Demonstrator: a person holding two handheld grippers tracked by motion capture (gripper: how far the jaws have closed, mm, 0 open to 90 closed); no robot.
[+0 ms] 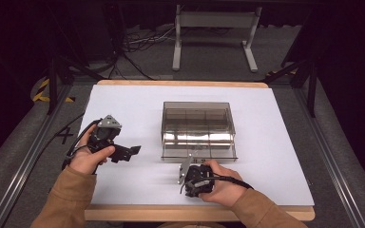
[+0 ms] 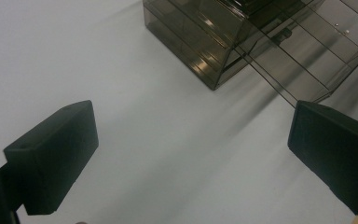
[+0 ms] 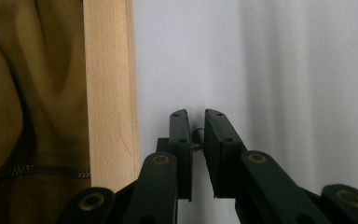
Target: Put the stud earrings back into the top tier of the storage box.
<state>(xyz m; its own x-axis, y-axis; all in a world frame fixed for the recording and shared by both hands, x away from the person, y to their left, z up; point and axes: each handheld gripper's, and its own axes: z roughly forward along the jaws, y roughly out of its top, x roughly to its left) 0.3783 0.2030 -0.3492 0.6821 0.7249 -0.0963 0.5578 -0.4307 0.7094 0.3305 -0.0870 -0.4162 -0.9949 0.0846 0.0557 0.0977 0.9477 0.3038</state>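
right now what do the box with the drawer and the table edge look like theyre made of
Drawer box: smoky see-through plastic, probably acrylic, glossy; dividers show through the walls and light glints off them. Table edge: pale wood with faint grain, matte, likely unvarnished or lightly sealed.

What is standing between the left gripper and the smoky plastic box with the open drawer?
Nothing visible. In the left gripper view, bare white table lies between the open left gripper and the box. The drawer is pulled out to the side of that path. The right gripper is near the table's front edge, off this path.
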